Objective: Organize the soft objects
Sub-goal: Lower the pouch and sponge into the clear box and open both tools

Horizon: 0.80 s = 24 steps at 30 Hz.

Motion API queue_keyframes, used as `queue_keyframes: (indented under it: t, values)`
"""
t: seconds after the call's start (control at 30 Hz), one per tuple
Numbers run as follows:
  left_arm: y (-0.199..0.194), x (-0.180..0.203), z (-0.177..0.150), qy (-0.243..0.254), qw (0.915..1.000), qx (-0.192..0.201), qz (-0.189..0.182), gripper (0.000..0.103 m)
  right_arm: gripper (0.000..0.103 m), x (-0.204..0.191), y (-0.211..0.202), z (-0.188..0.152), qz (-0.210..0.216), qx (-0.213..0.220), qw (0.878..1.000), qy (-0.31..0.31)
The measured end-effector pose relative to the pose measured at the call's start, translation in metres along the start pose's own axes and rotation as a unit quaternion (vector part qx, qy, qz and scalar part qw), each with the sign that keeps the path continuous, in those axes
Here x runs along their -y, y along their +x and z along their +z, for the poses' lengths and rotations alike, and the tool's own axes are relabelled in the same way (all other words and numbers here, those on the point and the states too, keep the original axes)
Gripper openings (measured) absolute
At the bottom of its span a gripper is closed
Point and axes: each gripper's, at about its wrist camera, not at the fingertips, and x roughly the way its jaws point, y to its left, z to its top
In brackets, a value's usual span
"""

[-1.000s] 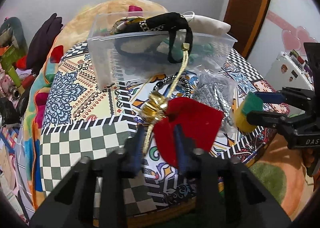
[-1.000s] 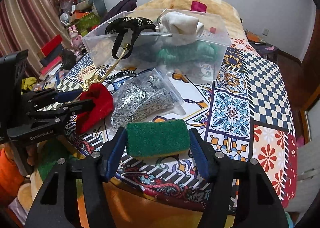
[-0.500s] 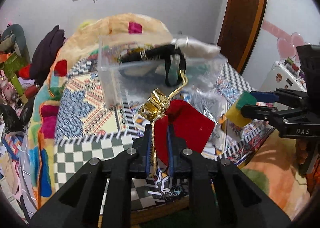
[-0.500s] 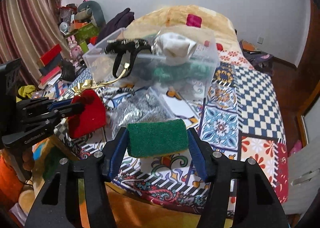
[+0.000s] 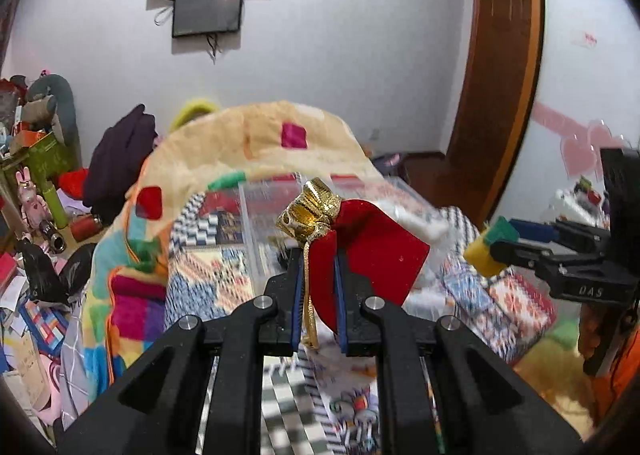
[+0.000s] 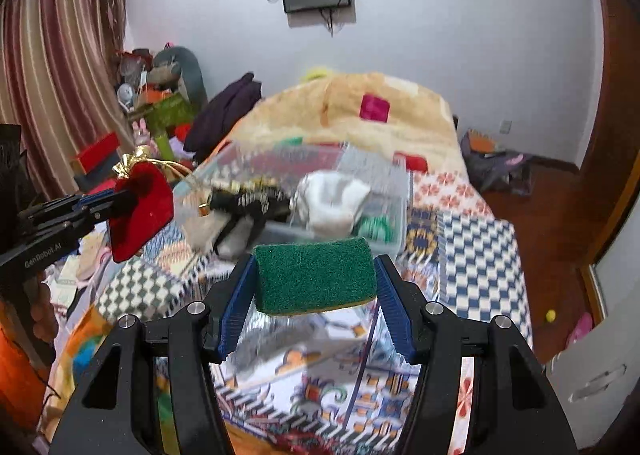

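Note:
My left gripper (image 5: 318,255) is shut on a red velvet pouch (image 5: 364,251) with a gold tied top and gold cord, held up in the air above the bed. It also shows in the right wrist view (image 6: 140,211). My right gripper (image 6: 316,275) is shut on a green-and-yellow sponge (image 6: 314,275), also lifted; it shows in the left wrist view (image 5: 490,245). A clear plastic bin (image 6: 384,191) on the bed holds a black bag, a white cloth (image 6: 332,199) and a green item.
The bed has a patterned patchwork cover (image 6: 476,255) and an orange blanket (image 6: 344,111) behind the bin. A silvery packet (image 6: 276,339) lies below my right gripper. Clutter fills the floor at left (image 5: 36,215). A wooden door (image 5: 504,67) stands at right.
Both grippers have risen and tilted upward with their loads. The left closed on the red pouch and lifted it off the bed; the sponge left the bed too.

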Motion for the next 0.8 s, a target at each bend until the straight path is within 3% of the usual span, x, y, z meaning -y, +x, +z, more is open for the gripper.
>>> queue_keyframes:
  t: [0.4,0.8]
  values:
    - [0.039,-0.01,0.037,0.006,0.9988,0.014,0.047,0.013,0.056,0.004,0.016,0.047,-0.009,0.047,0.999,0.001]
    - [0.113,-0.004,0.017,0.045,0.9958,-0.067,0.044,0.013,0.056,-0.004,0.079,0.044,0.011,-0.016,1.0,-0.017]
